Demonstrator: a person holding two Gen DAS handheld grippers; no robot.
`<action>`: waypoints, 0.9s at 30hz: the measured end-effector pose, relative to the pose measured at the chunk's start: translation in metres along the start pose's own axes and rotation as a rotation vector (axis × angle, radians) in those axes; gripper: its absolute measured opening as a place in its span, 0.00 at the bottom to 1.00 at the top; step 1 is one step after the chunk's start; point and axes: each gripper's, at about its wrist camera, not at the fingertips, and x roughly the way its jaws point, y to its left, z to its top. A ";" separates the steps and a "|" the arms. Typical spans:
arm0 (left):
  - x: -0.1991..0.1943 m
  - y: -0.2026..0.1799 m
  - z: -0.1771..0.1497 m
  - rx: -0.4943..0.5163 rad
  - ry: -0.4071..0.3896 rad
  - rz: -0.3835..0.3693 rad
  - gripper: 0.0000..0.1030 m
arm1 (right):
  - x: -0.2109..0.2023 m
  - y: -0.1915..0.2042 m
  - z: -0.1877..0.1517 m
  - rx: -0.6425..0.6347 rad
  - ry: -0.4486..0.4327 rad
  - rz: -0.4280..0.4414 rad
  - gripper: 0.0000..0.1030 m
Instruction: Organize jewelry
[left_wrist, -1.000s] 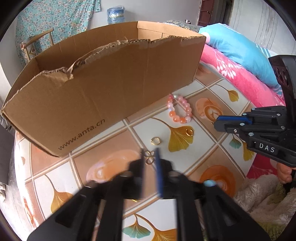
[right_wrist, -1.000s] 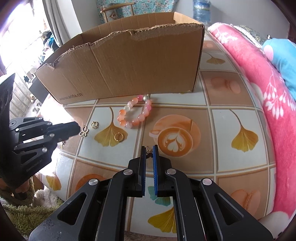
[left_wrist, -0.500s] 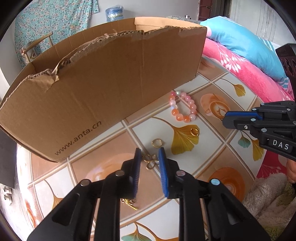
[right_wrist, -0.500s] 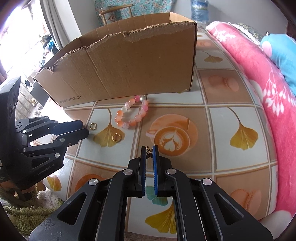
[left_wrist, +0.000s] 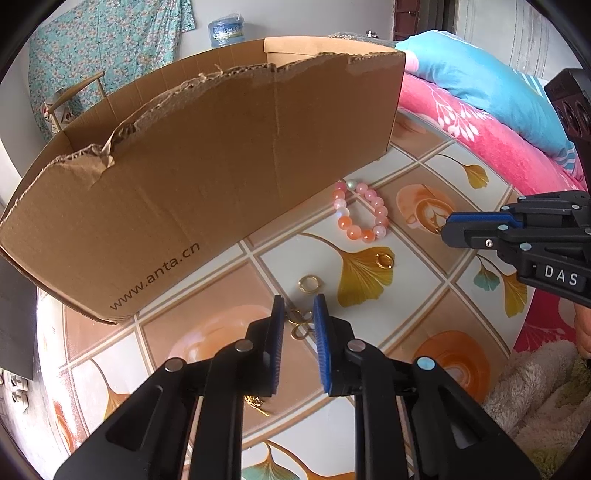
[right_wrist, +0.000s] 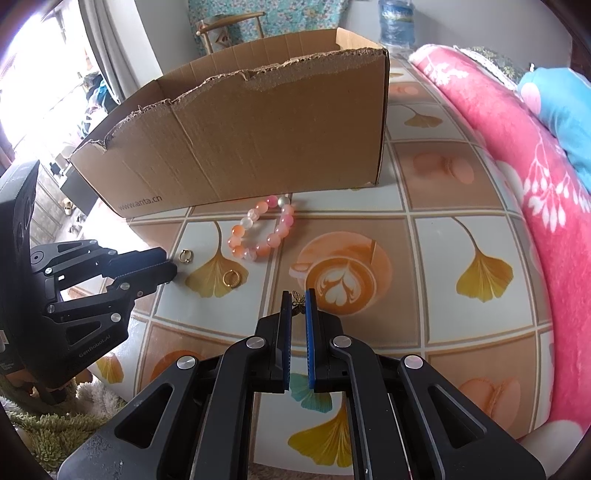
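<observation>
Your left gripper (left_wrist: 299, 325) hangs low over the tablecloth (left_wrist: 417, 280), jaws having just been closing, now a narrow gap apart with the gold clover charm (left_wrist: 300, 322) lying between them; you can't tell yet whether the pads press on it, so call it not yet picked. Just beyond sits a gold ring (left_wrist: 309, 284), then a second gold ring (left_wrist: 384, 260) on the yellow leaf print, then the pink bead bracelet (left_wrist: 360, 210) close to the foot of the cardboard box (left_wrist: 221, 177). All four pieces lie outside the box on the cloth; its inside is hidden, so judge the sorting as barely begun or mid-way, no more. Your right gripper (right_wrist: 297, 306) is nearly closed, nipping a small gold butterfly piece (right_wrist: 296, 296) at its tips, held above the coffee print. Writing: "www.anta.cn" on the box front, "DAS" on the right gripper's side in the left view, "GenRoboAI", as best it reads, on the left gripper in the right view.
</observation>
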 end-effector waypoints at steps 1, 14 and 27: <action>-0.001 0.000 0.000 0.001 0.000 0.000 0.15 | -0.001 0.001 0.000 0.000 -0.002 -0.001 0.05; -0.093 0.023 0.029 -0.005 -0.201 -0.037 0.15 | -0.063 0.020 0.036 -0.079 -0.163 0.043 0.05; -0.047 0.116 0.130 -0.065 -0.039 -0.084 0.15 | 0.002 0.047 0.194 -0.208 -0.010 0.286 0.05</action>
